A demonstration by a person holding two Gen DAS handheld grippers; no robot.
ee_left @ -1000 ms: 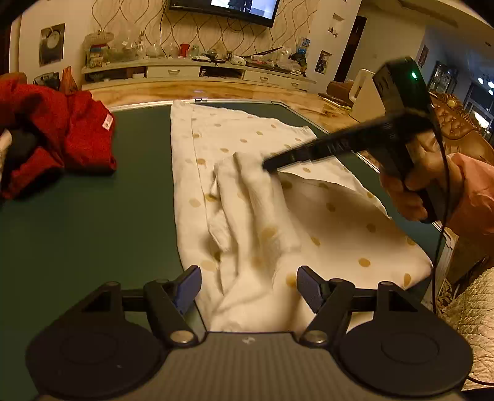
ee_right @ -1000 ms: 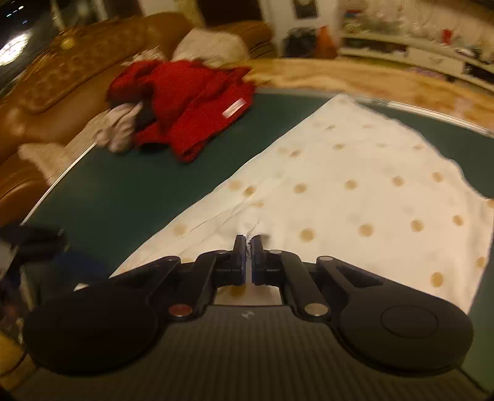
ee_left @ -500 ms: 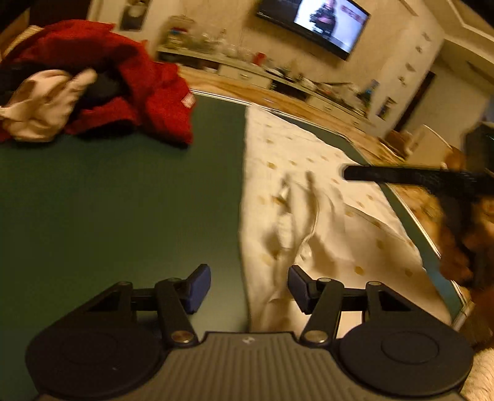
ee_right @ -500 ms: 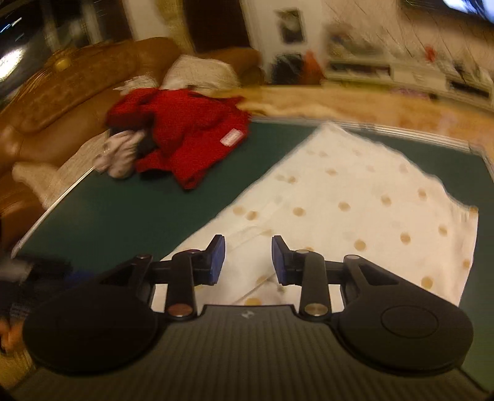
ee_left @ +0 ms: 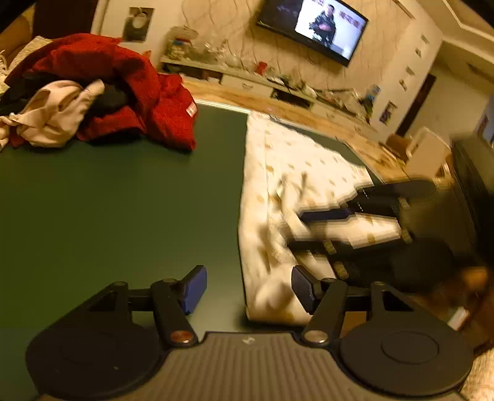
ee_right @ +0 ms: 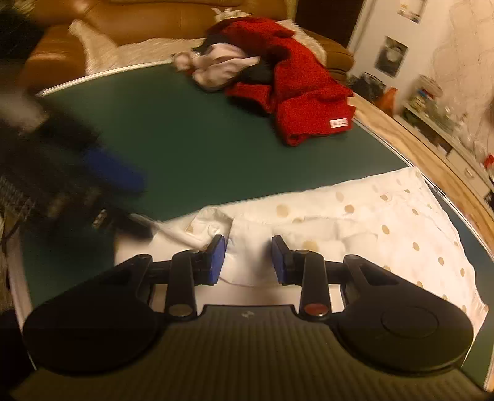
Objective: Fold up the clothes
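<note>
Across green table [ee_left: 108, 200], hovering over spotted cloth [ee_right: 355, 222]: right gripper [ee_right: 248, 259] half-open, empty; left gripper [ee_left: 247, 287] wide, seemingly empty; best pinching the near hem squarely.

Black tongs [ee_right: 248, 257] carry blue pads [ee_right: 216, 259] and ribbed grey housings.

No writing is coming through clearly enough to read. A small pale label [ee_right: 340, 123] is showing on the hem of the red garment [ee_right: 308, 101], but its print is too small to make out. The TV [ee_left: 318, 29] is displaying a strip of characters along the top of its screen, and blur is leaving them unreadable.
</note>
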